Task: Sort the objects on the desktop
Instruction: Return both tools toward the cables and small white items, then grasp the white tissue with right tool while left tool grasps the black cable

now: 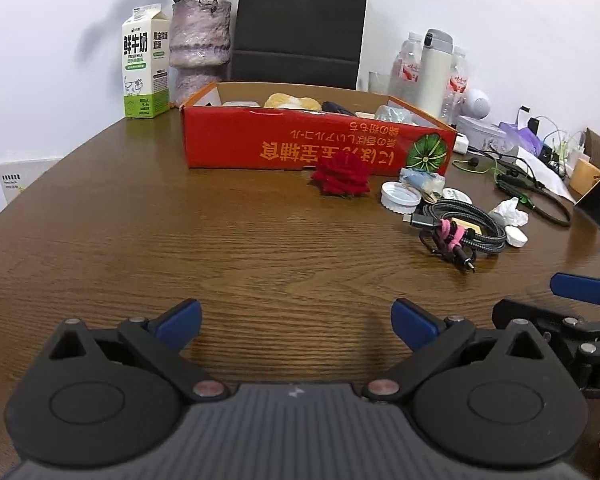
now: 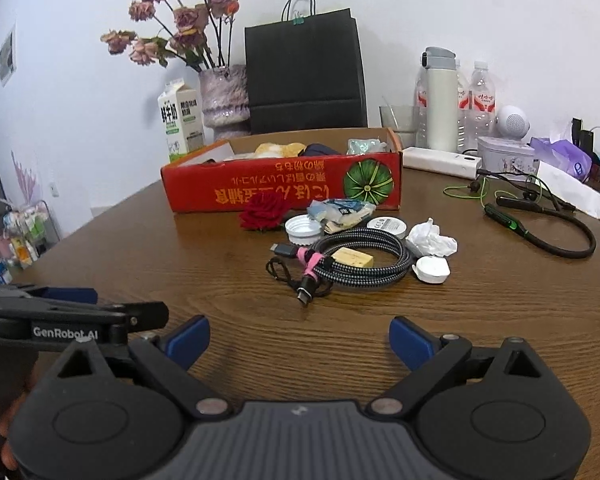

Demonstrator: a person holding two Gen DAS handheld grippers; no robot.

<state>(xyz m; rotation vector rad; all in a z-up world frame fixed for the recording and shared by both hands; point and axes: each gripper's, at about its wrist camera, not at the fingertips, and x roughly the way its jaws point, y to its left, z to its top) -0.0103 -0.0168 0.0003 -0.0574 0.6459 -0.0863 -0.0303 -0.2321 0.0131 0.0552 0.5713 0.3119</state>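
Note:
A red cardboard box (image 1: 300,140) (image 2: 260,188) with several items inside stands mid-table. In front of it lie a red rose (image 1: 342,176) (image 2: 265,211), a white lid (image 1: 400,197) (image 2: 303,230), a braided cable coil (image 1: 460,228) (image 2: 360,258) with a yellow eraser (image 2: 354,258) inside it, crumpled tissue (image 1: 509,212) (image 2: 432,238) and a small white case (image 2: 432,269). My left gripper (image 1: 296,326) hovers open over bare wood, well short of the rose. My right gripper (image 2: 299,342) is open too, just short of the cable.
A milk carton (image 1: 145,68), a vase (image 1: 200,48) of dried flowers and a black paper bag (image 1: 300,24) stand behind the box. Bottles, a white flask (image 2: 440,100), a tin, a neckband earphone (image 2: 540,224) and papers crowd the right side.

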